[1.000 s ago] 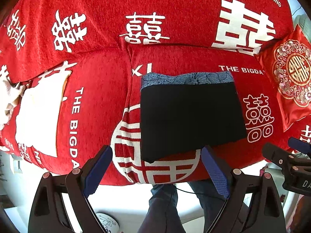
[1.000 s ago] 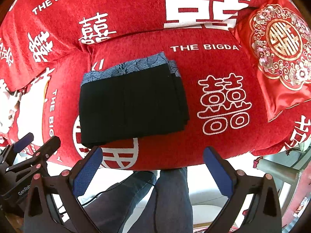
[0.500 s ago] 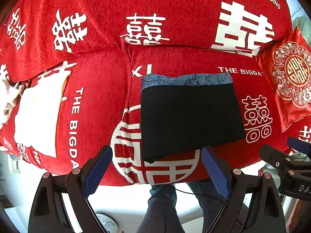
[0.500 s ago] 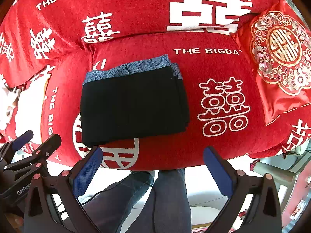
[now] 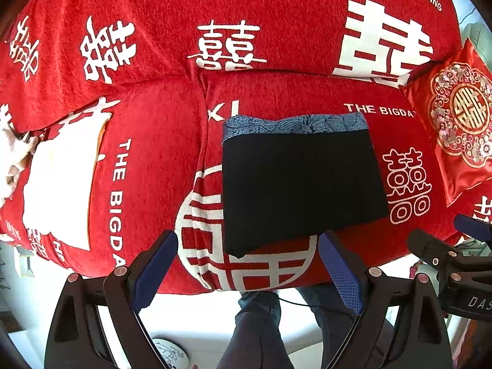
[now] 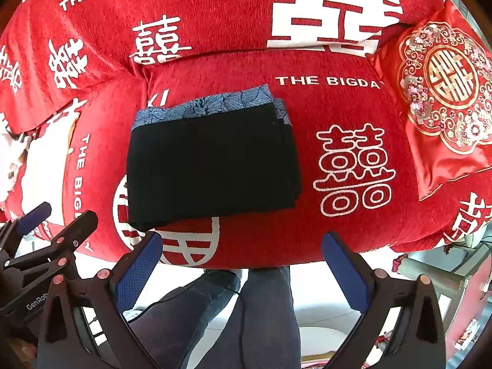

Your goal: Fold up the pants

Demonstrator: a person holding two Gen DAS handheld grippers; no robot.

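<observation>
The black pants [image 5: 301, 184] lie folded into a compact rectangle on the red sofa seat, with a blue patterned waistband [image 5: 295, 124] along the far edge. They also show in the right wrist view [image 6: 212, 160]. My left gripper [image 5: 247, 243] is open and empty, held off the sofa's front edge just short of the pants' near edge. My right gripper [image 6: 241, 244] is open and empty, also off the front edge, near the pants' right corner. Each gripper shows at the edge of the other's view.
The sofa is covered by a red throw with white characters [image 5: 215, 46]. A red embroidered cushion [image 5: 461, 117] leans at the right. A white cloth [image 5: 61, 178] lies on the left seat. The person's legs [image 5: 261, 329] stand below the front edge.
Both grippers have drifted slightly, and the pants sit a touch lower and nearer in the views. The pants have not moved on the sofa. Both grippers stay open.
</observation>
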